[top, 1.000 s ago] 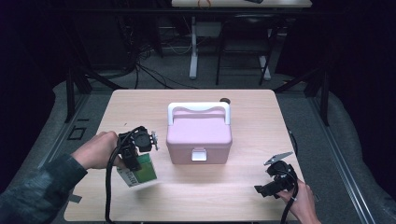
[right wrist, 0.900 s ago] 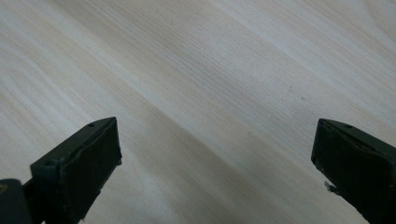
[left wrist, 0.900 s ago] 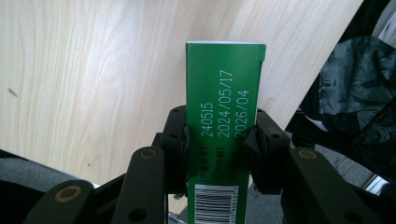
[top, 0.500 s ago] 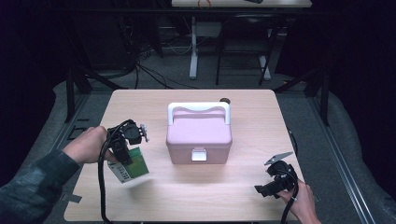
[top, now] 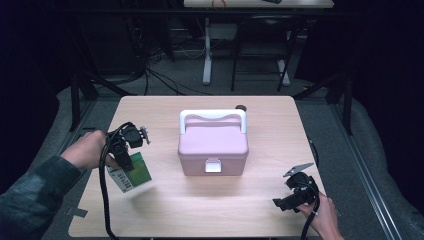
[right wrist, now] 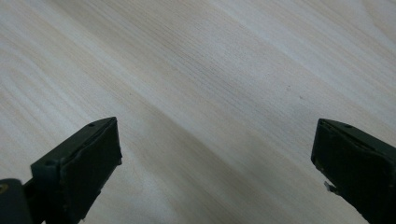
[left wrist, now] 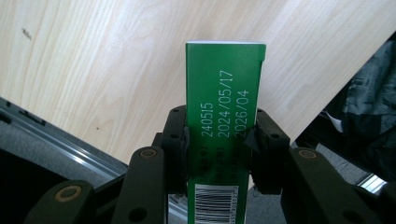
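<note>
the left claw (top: pixel 131 148) is clamped on a flat green carton (top: pixel 132 171), and over the last second it has carried that carton away from the pink case (top: pixel 213 142) toward the left edge of the worktop (top: pixel 210 205). 1 second ago the carton hung just beside the case's left wall; now it is well apart from it, lifted off the wood and tilted, with its white barcode end toward the person's sleeve. in the left gripper view the carton (left wrist: pixel 219 135) stands up between the 2 jaws, which press its narrow sides just above the barcode, and the printed dates read clearly. the grip looks square and firm, with no sign of the carton slipping.

the right claw (top: pixel 295 192) has not moved in that time. it rests low at the near right corner of the worktop with its jaws spread wide and nothing between them; the right gripper view looks down past the 2 black jaws onto bare wood.

the case stays shut, clasp down at its front, white handle upright, and a small dark knob (top: pixel 241 107) sits behind it.

my reading: the carton is being drawn back from the case, not brought to it, so with the lid closed the carton cannot go in yet. the idle right claw seems the likely one to work the clasp, while the left holds the carton clear.
</note>
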`<action>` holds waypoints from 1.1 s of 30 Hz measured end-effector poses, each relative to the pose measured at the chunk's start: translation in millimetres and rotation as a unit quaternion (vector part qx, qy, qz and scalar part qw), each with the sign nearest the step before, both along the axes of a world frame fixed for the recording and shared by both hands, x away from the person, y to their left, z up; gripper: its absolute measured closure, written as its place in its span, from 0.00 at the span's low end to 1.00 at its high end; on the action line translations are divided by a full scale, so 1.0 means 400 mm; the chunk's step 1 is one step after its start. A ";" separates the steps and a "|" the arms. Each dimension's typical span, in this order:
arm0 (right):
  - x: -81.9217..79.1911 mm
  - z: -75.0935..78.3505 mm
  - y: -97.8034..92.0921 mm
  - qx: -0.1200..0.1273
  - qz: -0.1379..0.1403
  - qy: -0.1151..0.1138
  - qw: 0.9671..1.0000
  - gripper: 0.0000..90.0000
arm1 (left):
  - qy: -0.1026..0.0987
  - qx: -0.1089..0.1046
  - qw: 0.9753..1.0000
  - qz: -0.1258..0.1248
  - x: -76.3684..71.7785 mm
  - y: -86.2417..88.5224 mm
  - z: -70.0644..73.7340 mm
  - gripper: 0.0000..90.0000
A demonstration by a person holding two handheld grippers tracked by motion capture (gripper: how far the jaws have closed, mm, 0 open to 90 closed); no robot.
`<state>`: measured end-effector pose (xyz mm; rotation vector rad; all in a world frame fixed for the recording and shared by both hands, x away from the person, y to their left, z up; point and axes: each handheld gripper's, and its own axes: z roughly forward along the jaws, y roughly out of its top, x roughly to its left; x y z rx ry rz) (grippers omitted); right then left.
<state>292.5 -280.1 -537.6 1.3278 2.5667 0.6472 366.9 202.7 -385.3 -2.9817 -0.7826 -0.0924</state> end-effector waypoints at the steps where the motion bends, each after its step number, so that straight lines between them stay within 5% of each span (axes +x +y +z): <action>1: 0.000 0.000 0.000 0.000 0.000 0.000 1.000 0.01 | -0.001 -0.001 1.000 0.004 0.002 0.003 0.000 0.71; 16: 0.001 0.000 0.000 -0.003 0.003 0.003 1.000 0.01 | -0.006 -0.001 0.998 0.060 0.055 0.064 -0.002 0.71; 33: 0.001 0.000 0.000 -0.002 0.003 0.004 1.000 0.01 | -0.011 -0.003 0.992 0.124 0.131 0.120 -0.032 0.71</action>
